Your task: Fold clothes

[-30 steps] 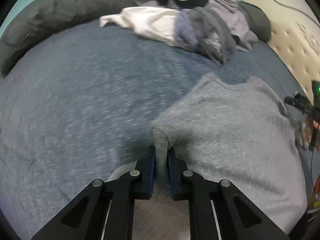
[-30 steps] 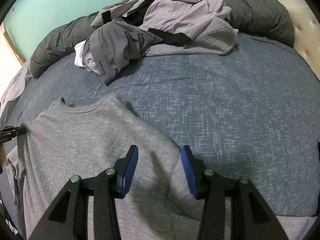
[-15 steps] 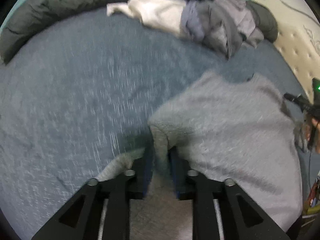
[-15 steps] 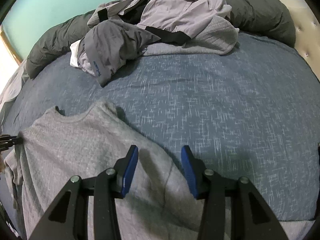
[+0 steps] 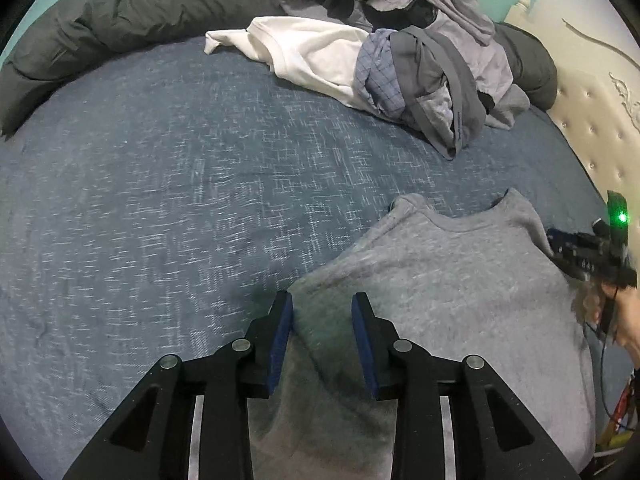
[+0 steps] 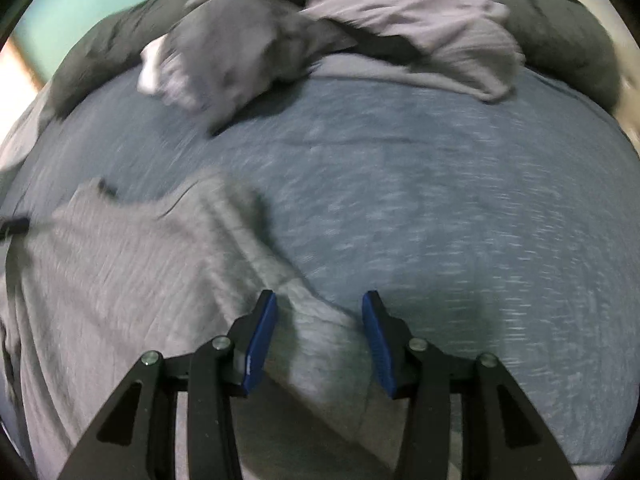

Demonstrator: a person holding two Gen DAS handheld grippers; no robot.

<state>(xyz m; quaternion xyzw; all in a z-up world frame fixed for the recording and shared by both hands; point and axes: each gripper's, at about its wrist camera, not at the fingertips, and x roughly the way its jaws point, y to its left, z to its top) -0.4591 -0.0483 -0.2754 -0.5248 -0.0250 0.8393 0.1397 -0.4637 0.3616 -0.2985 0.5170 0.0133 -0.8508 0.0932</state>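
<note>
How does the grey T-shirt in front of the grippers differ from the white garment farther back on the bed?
The grey T-shirt lies spread flat, neckline visible; the white garment lies crumpled. The grey T-shirt lies alone; the white garment sits against the heap of clothes. Both rest on the blue bedspread.

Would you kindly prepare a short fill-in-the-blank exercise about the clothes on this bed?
The shirt spread flat near the grippers is ___ in colour.
The bedcover under it is ___.
A ___ garment lies at the unfolded pile's left edge in the left wrist view.

Missing words: grey; blue; white
</note>
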